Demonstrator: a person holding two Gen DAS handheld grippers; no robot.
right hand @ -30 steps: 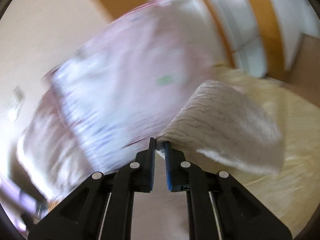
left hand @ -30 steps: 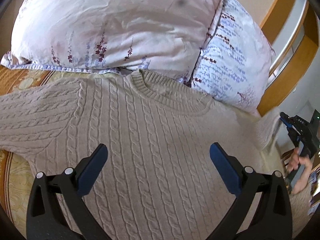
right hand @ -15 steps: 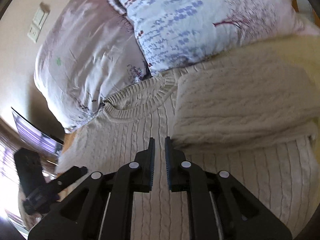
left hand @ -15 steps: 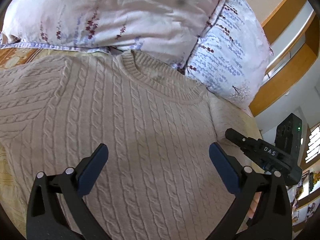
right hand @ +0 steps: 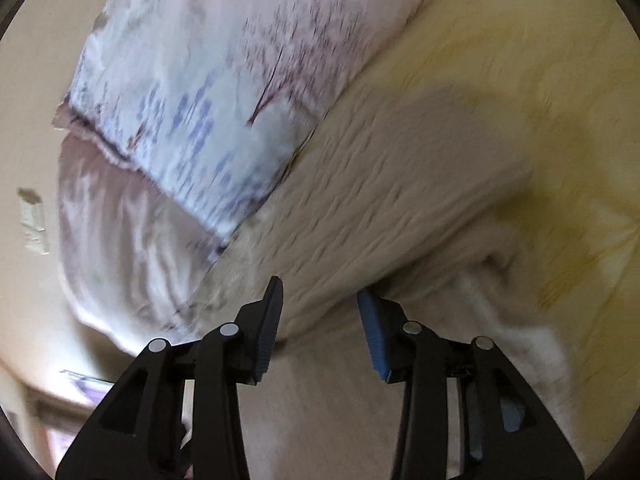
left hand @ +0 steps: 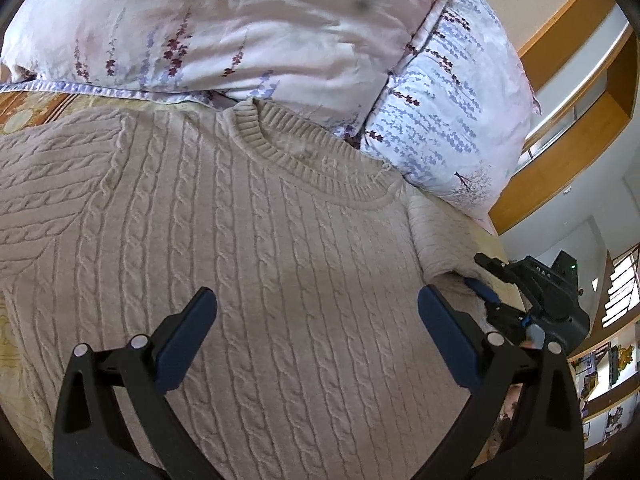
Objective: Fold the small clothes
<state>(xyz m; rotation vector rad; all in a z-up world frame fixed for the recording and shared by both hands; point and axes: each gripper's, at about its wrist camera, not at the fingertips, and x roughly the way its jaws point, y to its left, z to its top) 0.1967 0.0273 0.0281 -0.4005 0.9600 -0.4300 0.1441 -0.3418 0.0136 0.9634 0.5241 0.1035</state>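
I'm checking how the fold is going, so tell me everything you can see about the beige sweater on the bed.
The sweater is a beige cable-knit pullover with a ribbed round collar, lying flat and front-up on the yellowish bed cover. Its collar end meets the two floral pillows. One sleeve spreads out flat at the picture's left; the other sleeve is folded inward over the body's edge. The right gripper, its jaws opening, sits at that folded sleeve; the left gripper hovers open above the chest without gripping it.

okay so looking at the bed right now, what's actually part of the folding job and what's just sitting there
Part of the job:
cable-knit sweater
its folded-in sleeve
left gripper
right gripper, jaws opening

Just there:
pink pillow
blue-flowered pillow
yellow bedspread
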